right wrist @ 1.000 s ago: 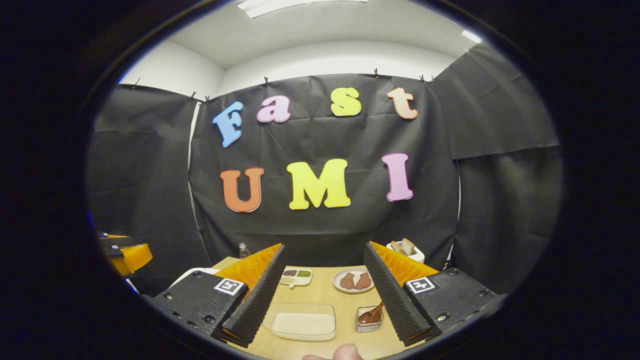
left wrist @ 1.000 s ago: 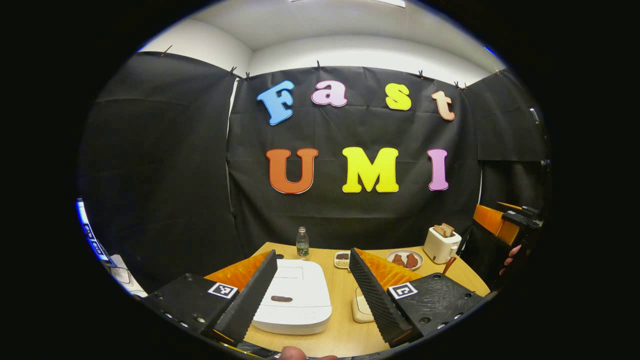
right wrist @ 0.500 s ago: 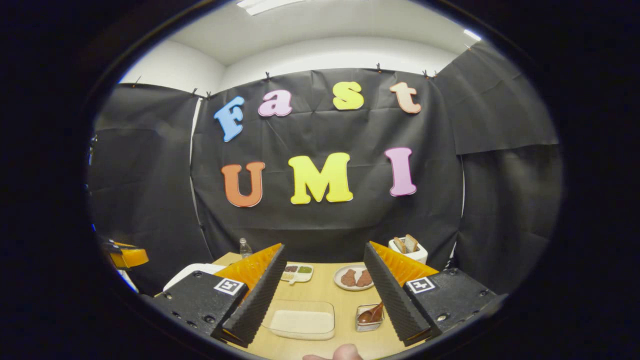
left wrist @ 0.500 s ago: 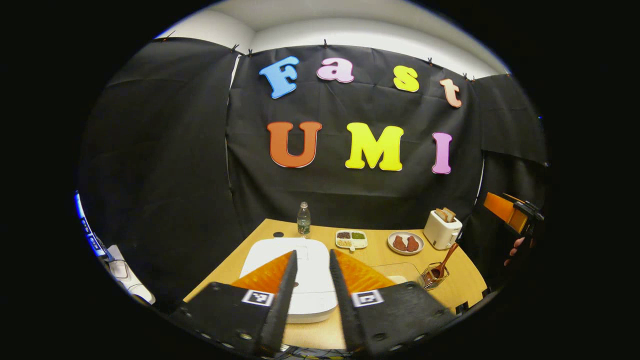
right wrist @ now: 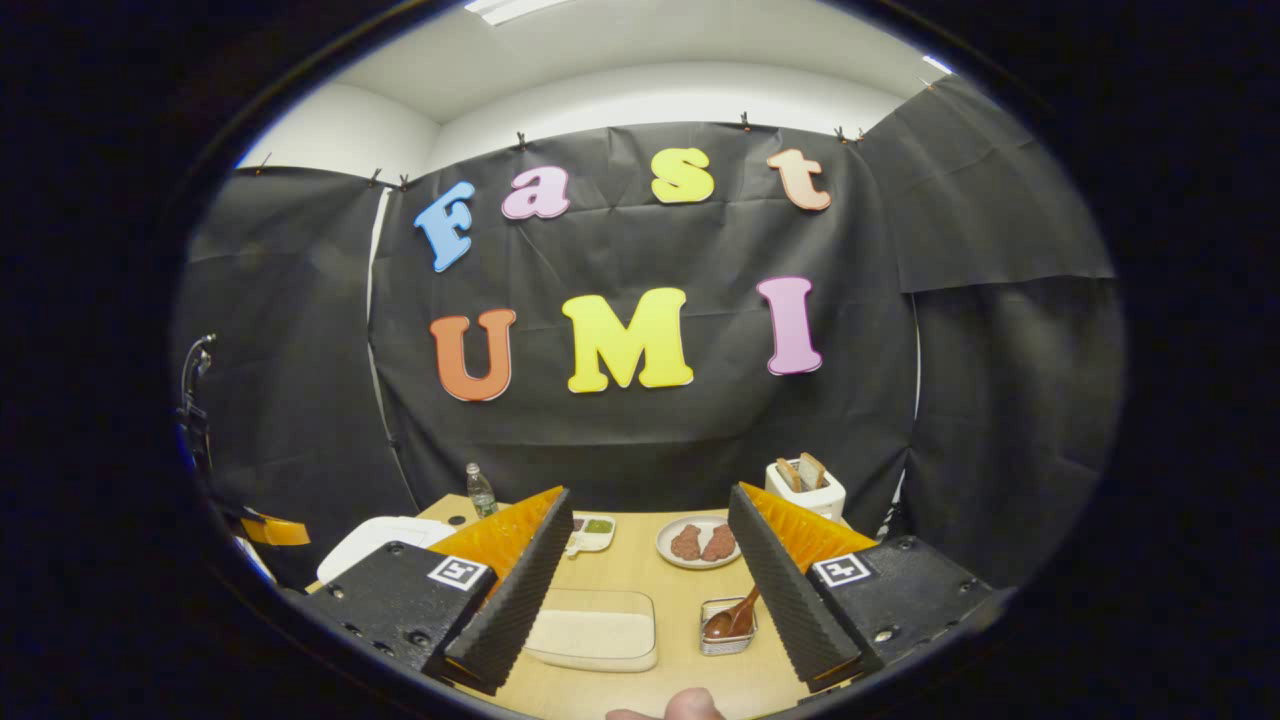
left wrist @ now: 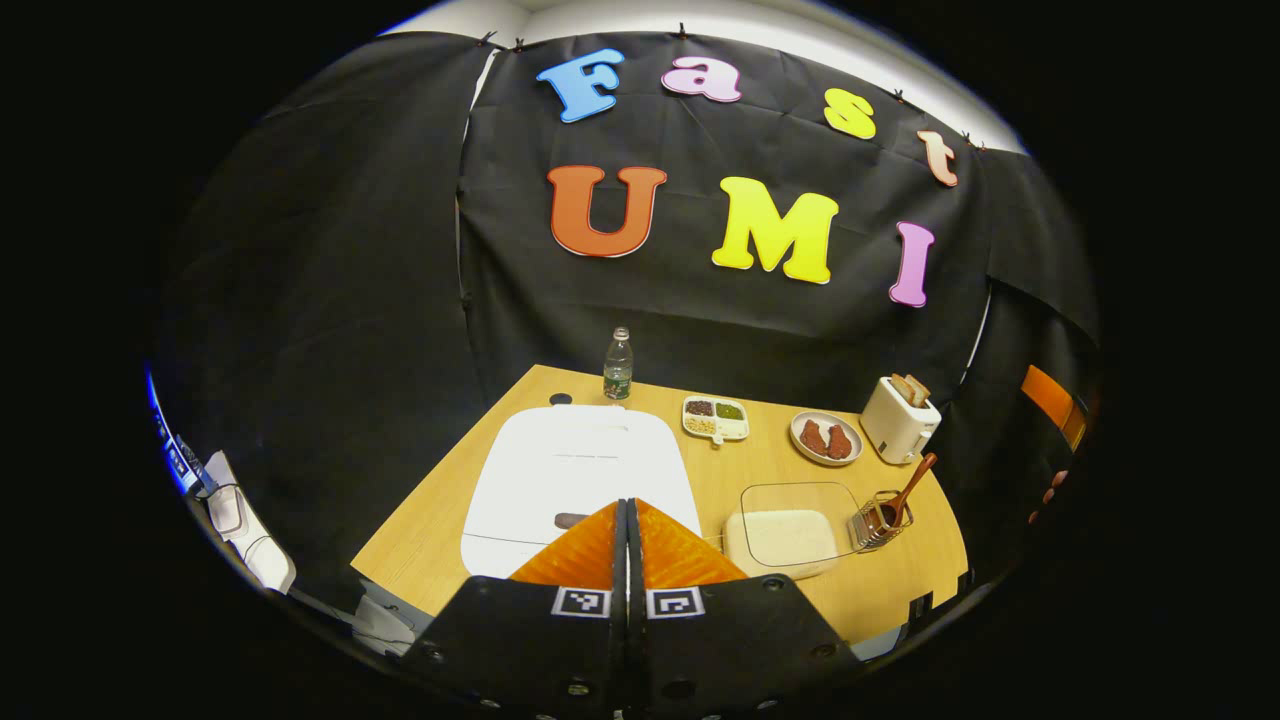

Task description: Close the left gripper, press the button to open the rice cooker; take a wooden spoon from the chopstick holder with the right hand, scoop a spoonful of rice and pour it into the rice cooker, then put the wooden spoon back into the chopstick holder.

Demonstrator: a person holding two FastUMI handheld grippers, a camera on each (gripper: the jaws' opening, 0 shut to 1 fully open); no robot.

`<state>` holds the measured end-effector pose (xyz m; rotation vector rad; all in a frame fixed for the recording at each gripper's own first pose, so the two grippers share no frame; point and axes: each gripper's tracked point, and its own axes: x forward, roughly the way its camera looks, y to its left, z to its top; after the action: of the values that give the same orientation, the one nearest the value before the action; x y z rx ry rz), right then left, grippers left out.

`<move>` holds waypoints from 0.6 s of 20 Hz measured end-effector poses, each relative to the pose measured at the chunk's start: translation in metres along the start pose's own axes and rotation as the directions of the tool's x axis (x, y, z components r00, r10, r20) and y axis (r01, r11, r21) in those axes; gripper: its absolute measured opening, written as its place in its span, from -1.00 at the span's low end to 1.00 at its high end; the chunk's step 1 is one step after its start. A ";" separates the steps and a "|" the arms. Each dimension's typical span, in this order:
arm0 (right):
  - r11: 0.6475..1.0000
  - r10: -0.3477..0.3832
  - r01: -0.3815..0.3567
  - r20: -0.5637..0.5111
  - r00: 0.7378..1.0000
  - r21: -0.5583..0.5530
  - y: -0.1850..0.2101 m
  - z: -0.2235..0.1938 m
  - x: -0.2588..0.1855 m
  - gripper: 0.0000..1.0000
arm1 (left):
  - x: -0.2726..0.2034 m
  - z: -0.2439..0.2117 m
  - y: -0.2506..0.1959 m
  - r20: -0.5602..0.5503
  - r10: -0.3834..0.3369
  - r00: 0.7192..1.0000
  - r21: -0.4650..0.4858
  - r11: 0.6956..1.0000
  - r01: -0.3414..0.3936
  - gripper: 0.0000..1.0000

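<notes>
In the left gripper view the left gripper (left wrist: pixel 627 515) has its jaws clenched together on nothing, the two fingers meeting in a thin seam above the near edge of the white rice cooker (left wrist: pixel 575 470). The cooker's lid is down, and its dark button (left wrist: pixel 570 520) sits just at 9 o'clock of the fingertips; whether they touch it cannot be told. At 3 o'clock of the cooker on the wooden table (left wrist: pixel 430 530) lies a clear container of rice (left wrist: pixel 785 530), and just beyond it at 3 o'clock the chopstick holder (left wrist: pixel 875 522) holds the wooden spoon (left wrist: pixel 912 485), its handle leaning toward 1 o'clock. At the far edge stand a bottle (left wrist: pixel 618 365), a divided dish (left wrist: pixel 716 417), a plate (left wrist: pixel 826 438) and a toaster (left wrist: pixel 899 420).

In the right gripper view the right gripper (right wrist: pixel 648 560) has its jaws released, wide apart and empty, above the table. Between the fingers lie the rice container (right wrist: pixel 592 630) and the chopstick holder (right wrist: pixel 727 628) with the spoon (right wrist: pixel 735 618).
</notes>
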<state>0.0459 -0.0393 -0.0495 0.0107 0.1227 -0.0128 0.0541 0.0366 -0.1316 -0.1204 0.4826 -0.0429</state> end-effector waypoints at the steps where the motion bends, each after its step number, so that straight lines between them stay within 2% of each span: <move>1: 1.000 -0.004 0.004 -0.005 1.000 -0.002 -0.002 -0.002 0.001 1.00 | 0.005 -0.004 -0.001 -0.021 -0.020 1.000 -0.001 1.000 0.019 -1.00; 5: 1.000 -0.021 0.021 -0.016 1.000 -0.010 -0.009 -0.006 0.005 1.00 | 0.030 -0.012 0.016 -0.106 -0.031 0.994 0.003 1.000 0.031 -1.00; 10: 0.999 -0.032 0.031 -0.046 0.998 -0.020 -0.014 -0.014 0.011 1.00 | 0.069 -0.029 0.040 -0.218 -0.017 0.976 -0.067 0.998 0.002 -1.00; 11: 0.999 -0.034 0.033 -0.055 0.998 -0.022 -0.017 -0.015 0.012 1.00 | 0.073 -0.031 0.042 -0.230 -0.018 0.973 -0.074 0.997 0.001 -0.85; 12: 0.999 -0.037 0.036 -0.061 0.997 -0.022 -0.019 -0.016 0.012 1.00 | 0.078 -0.033 0.045 -0.239 -0.016 0.971 -0.079 0.997 -0.003 -1.00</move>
<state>0.0559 -0.0579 -0.0667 -0.0121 0.1841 -0.0478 0.1088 0.0721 -0.2020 -0.1961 0.7258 -0.0451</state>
